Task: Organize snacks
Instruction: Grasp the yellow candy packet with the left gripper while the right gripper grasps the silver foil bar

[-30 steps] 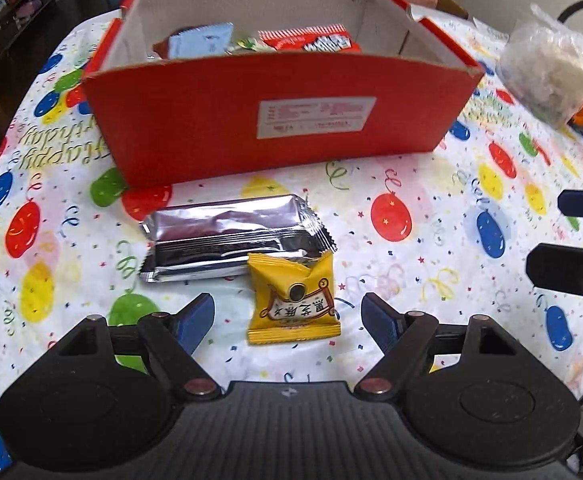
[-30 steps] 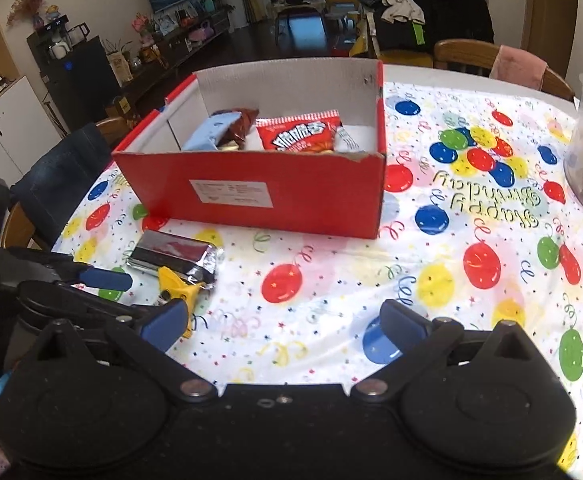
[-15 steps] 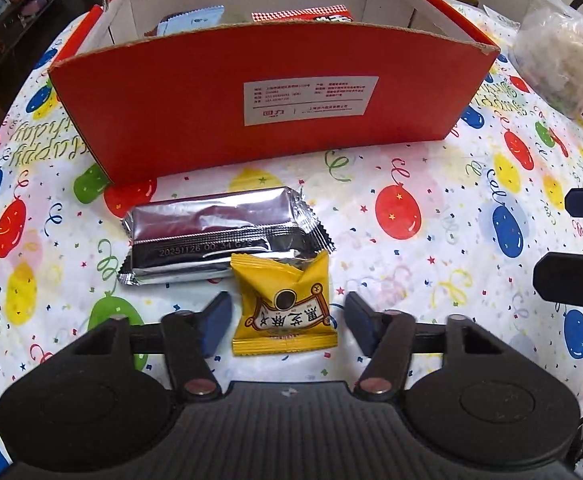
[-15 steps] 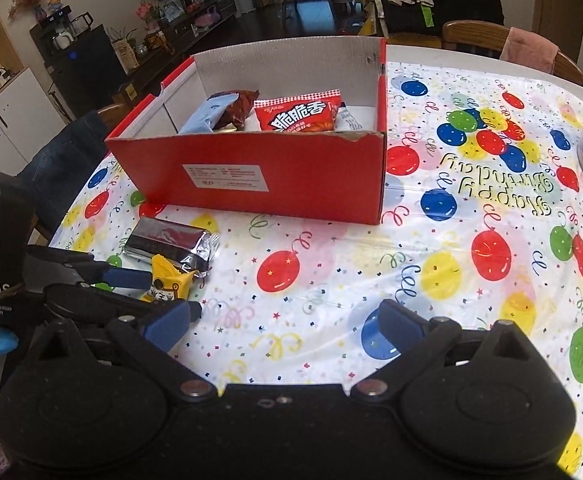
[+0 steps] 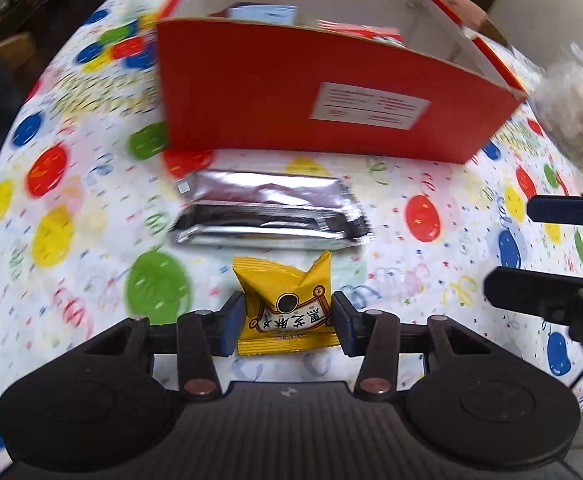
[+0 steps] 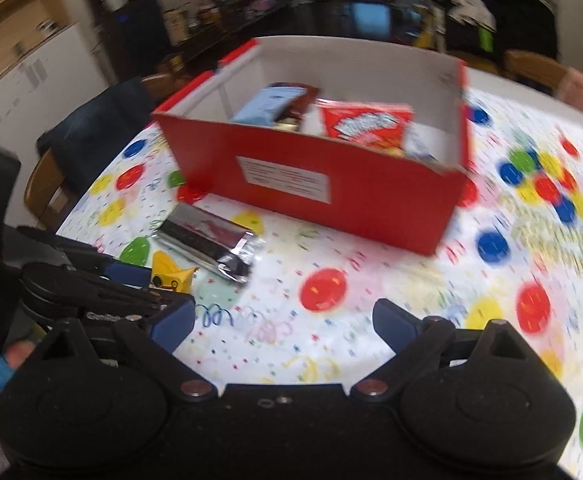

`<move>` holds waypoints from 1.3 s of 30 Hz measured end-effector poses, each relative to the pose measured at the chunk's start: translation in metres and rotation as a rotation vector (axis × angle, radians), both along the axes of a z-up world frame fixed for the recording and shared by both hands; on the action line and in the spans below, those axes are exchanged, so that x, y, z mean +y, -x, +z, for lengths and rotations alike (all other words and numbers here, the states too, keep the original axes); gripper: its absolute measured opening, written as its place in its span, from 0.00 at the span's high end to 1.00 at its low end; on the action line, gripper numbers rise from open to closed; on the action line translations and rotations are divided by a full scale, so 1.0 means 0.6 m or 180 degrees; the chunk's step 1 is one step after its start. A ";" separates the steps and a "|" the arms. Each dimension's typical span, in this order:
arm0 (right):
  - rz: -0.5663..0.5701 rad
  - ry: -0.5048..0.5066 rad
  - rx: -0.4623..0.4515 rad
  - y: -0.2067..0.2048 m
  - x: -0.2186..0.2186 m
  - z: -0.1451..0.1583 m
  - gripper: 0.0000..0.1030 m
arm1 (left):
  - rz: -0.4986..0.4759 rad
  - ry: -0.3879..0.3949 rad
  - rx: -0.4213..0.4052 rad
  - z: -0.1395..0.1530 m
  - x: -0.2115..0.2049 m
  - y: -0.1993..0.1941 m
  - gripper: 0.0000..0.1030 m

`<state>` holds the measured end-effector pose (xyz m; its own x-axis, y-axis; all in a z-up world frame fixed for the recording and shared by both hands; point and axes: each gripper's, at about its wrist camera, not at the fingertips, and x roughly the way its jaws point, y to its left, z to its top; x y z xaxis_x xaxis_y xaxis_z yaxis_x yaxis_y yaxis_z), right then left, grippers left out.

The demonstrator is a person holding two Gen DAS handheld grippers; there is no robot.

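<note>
Left tongs [image 5: 287,322] straddle the yellow snack packet [image 5: 285,306], one blue pad at each side edge. The jaws have just been closing with the packet between them; the pads now sit right at its crinkled sides, looking pressed on, so I read this as the pinch taking hold. The packet lies flat on the worktop [image 5: 71,280], print facing up, its pointed corner toward the box. Gripping across the short width makes sense: the wrapper is soft and puffy and should give a little before it holds.

Just behind the packet, nearly touching its top corner, lies a silver foil bar [image 5: 269,216], lengthwise across the view. It sits between the packet and the red cardboard box [image 5: 291,92], so a lift should go up first to clear it.

The box stands open-topped near the middle of the worktop. Snacks already inside: a red bag [image 6: 365,124], a pale blue packet [image 6: 263,104], something brown beside it. Likely destination for both loose items.

Right tongs [image 6: 283,320] hang over bare balloon-print cloth, jaws wide apart, though they have just been closing a little, nothing between them. They show at the right edge of the left view, near but clear of the pick.

Pose: left tongs angled steeply down at the packet; right tongs tilted down less sharply, pointed toward the box. Both views smeared.
</note>
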<state>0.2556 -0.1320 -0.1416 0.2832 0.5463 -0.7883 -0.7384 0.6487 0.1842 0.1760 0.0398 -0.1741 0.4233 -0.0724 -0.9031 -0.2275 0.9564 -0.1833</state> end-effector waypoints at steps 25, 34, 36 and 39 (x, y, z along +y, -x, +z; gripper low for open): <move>0.1747 0.0434 -0.0362 -0.032 0.227 -0.086 0.28 | 0.0761 0.0076 -0.0053 0.037 0.077 0.087 0.56; 0.1691 0.0396 -0.0278 -0.044 0.234 -0.089 0.46 | 0.0774 0.0089 -0.0051 0.039 0.081 0.083 0.56; 0.1635 0.0373 -0.0255 -0.044 0.229 -0.088 0.49 | 0.0772 0.0091 -0.0053 0.038 0.081 0.082 0.56; 0.1539 0.0378 -0.0268 -0.039 0.222 -0.086 0.53 | 0.0750 0.0087 -0.0052 0.038 0.082 0.080 0.56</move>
<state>0.2788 0.0012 -0.1930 0.0851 0.5385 -0.8383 -0.9687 0.2415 0.0568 0.1283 0.0889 -0.1513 0.4459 0.0057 -0.8950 -0.4405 0.8719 -0.2139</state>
